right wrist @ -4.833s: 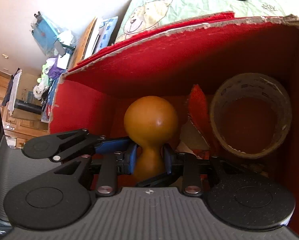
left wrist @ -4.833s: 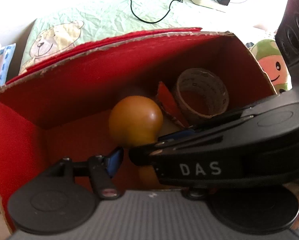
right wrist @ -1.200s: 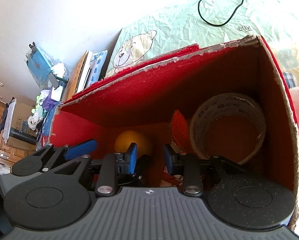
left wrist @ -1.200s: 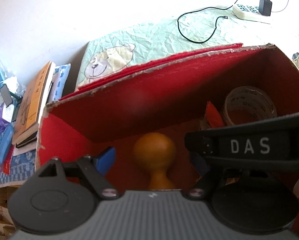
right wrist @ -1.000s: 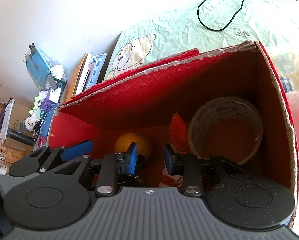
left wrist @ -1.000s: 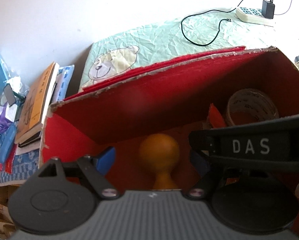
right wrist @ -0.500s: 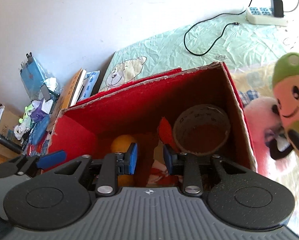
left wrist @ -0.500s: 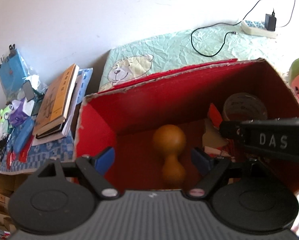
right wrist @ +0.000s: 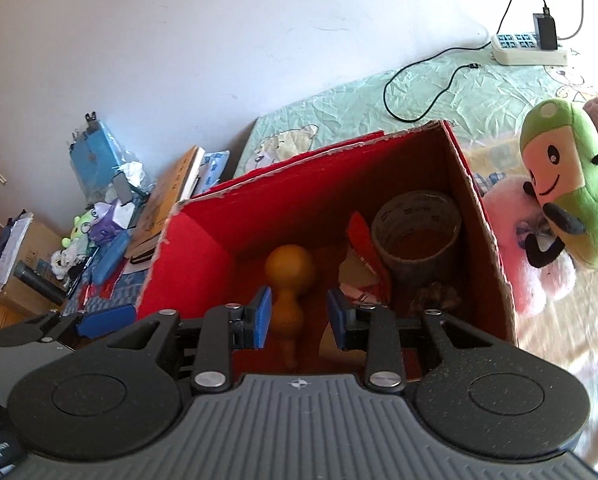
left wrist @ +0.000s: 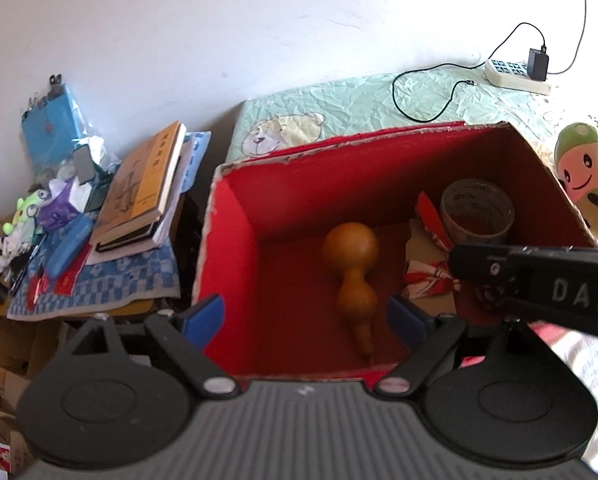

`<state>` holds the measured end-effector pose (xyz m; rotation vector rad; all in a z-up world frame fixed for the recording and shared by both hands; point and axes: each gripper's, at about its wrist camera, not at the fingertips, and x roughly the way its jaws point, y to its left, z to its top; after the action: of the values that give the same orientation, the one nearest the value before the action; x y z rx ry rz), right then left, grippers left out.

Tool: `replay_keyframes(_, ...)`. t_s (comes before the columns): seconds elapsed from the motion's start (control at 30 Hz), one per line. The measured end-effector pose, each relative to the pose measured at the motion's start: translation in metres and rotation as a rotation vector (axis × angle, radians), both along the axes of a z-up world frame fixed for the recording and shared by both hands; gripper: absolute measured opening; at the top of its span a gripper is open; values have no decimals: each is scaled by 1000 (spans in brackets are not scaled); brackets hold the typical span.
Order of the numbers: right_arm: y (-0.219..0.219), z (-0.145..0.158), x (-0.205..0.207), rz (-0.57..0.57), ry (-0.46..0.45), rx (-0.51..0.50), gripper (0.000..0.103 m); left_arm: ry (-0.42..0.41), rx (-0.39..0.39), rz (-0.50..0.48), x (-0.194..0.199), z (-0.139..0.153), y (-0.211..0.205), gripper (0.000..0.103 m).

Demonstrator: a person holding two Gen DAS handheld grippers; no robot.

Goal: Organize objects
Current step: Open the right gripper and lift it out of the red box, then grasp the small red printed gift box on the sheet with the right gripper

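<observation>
While the gourd lies on the floor of the red box, both of our grippers hang above the box rim and hold nothing. Our left gripper has its jaws spread wide; our right gripper has its jaws only partly apart, wider than the gourd's neck as seen from that wrist. The gourd's long axis runs straight toward us, big bulb at the far end, thin stem pointing at the near wall, so it lines up with the fingers, not across them. It sits left of the tape roll and of the red and white wrapper that lies between them.

Since that item looks placed, we judge the coming move goes elsewhere. The green plush toy leans against the pink plush just outside the box's right wall, well over to the right of both jaw pairs. Our right gripper is the nearer one.
</observation>
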<state>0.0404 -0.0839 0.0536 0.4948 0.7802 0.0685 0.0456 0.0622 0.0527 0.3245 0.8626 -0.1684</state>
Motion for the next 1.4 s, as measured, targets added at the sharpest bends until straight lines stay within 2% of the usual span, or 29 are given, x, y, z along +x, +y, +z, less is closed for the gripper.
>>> replay_keyframes(0.33,14,10,-28,48,-29,-3,34,22,-44,12,-25,6,21,94)
replay_keyframes(0.7,29,1,-49,118,2,39,34,65,-76,8,-50,-1,44,94)
replay_keyframes(0.83,34,-10,-49,134,44,57,34,84,-94,10,-58,-11,56,94)
replay_keyframes(1.03,40,-34,-43,148,135,111,35,181,-153,0,-60,-36,74,96)
replay_keyframes(1.2,51,-50,-37,184,196,143,41,239,-190,3,-59,-55,81,97)
replay_keyframes(1.4,60,-67,-31,194,251,182,43,284,-174,7,-56,-75,80,98)
